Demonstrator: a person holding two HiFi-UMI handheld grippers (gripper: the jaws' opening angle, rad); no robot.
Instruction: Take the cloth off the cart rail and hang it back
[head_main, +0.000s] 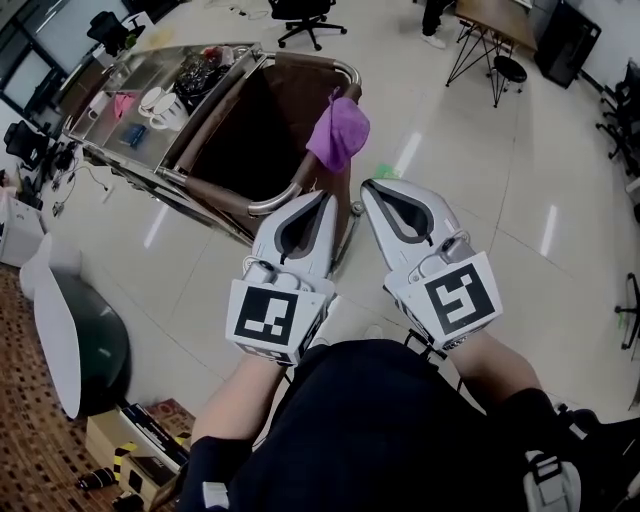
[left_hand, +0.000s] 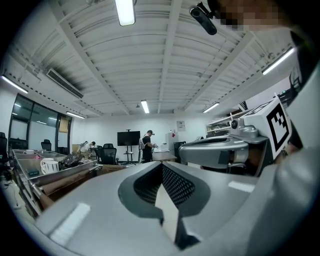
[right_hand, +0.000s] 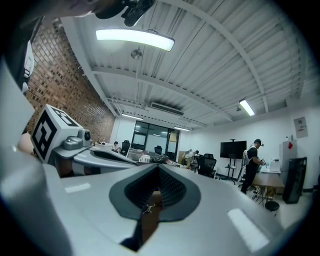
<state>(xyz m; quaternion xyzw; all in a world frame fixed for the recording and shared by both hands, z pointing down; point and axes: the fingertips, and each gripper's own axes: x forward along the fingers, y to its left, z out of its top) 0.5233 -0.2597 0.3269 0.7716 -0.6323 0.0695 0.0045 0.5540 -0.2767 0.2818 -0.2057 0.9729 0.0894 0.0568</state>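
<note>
A purple cloth (head_main: 337, 133) hangs bunched over the chrome rail (head_main: 345, 70) on the right side of a cart with a dark brown bag. Just below and in front of it, in the head view, my left gripper (head_main: 324, 198) and my right gripper (head_main: 369, 188) point up at the cart side by side. Both are shut with nothing between their jaws, and neither touches the cloth. The left gripper view shows its closed jaws (left_hand: 161, 166) with the right gripper alongside. The right gripper view shows closed jaws (right_hand: 158, 168) too; the cloth does not appear in either gripper view.
The cart's steel top tray (head_main: 110, 85) holds cups and small items. An office chair (head_main: 305, 15) and a table with a stool (head_main: 495, 45) stand beyond on the pale floor. A white oval object (head_main: 55, 330) and boxes (head_main: 130, 440) lie at left. A person (right_hand: 252, 162) stands far off.
</note>
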